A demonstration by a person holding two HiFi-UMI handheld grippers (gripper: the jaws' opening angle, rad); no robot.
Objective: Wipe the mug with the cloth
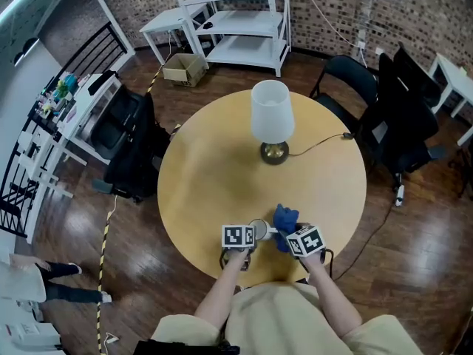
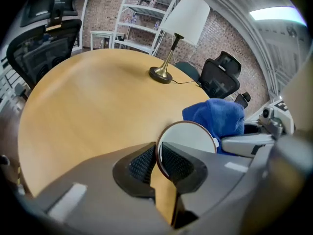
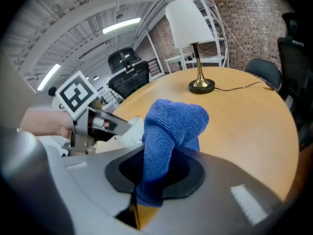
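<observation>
The white mug [image 1: 259, 231] is near the front edge of the round wooden table [image 1: 222, 176]. My left gripper [image 1: 244, 238] is shut on the mug; in the left gripper view its jaws [image 2: 157, 163] pinch the thin rim of the mug [image 2: 188, 140], whose mouth faces the camera. A blue cloth [image 1: 284, 219] is bunched up right beside the mug. My right gripper [image 3: 151, 166] is shut on the cloth [image 3: 171, 129], which sticks up between its pads. The cloth [image 2: 215, 116] lies against the mug's right side. Part of the mug [image 3: 133, 129] shows behind the cloth.
A table lamp [image 1: 271, 120] with a white shade stands at the table's middle, and its cord [image 1: 318, 145] runs off to the right. Black office chairs [image 1: 392, 117] surround the table, white shelves [image 1: 236, 21] stand at the back, and a cardboard box [image 1: 185, 69] sits on the floor.
</observation>
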